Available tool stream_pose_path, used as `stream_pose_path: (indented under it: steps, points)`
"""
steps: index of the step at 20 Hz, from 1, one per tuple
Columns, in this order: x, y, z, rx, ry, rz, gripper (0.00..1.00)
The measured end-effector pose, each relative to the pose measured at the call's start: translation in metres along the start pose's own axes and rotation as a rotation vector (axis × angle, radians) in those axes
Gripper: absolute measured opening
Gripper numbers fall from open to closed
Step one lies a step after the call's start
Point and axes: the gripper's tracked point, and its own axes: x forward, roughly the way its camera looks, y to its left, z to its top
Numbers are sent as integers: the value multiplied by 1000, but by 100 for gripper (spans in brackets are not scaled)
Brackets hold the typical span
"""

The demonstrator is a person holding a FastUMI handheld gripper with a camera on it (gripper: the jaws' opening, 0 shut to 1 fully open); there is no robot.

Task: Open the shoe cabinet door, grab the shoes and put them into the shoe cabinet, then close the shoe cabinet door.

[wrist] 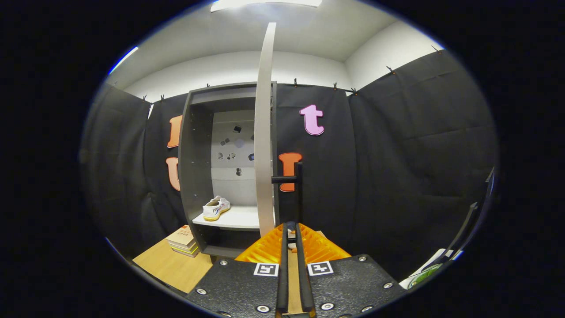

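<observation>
On the white shelf (240,218) inside the shoe cabinet (194,176) a white shoe (216,208) with a yellow sole lies on its own, and the cabinet door (265,132) stands open, edge-on. The tongs (291,229) sit nearly closed, holding nothing, just short of the door's dark handle (291,181); books (184,240) are stacked on the desk (172,265) beside the cabinet

Cabinet (198,168) mouth open left of door (265,132); shoe (216,208) occupies shelf left; door handle (293,190) just ahead of nearly closed tongs (291,229).

No writing here can be read. The shoe (216,208) at centre left bears side markings too small to decipher.
</observation>
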Motion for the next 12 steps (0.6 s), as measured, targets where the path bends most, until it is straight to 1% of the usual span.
stream_pose_path:
  steps: [4,6,7,10,12]
  points:
    - [-15,13,2,-11,3,-32,10]
    - [-24,31,1,-5,0,-25,11]
    - [-27,44,-1,0,3,-13,13]
    - [-36,75,-21,-1,55,12,26]
    - [-44,93,-34,10,87,16,38]
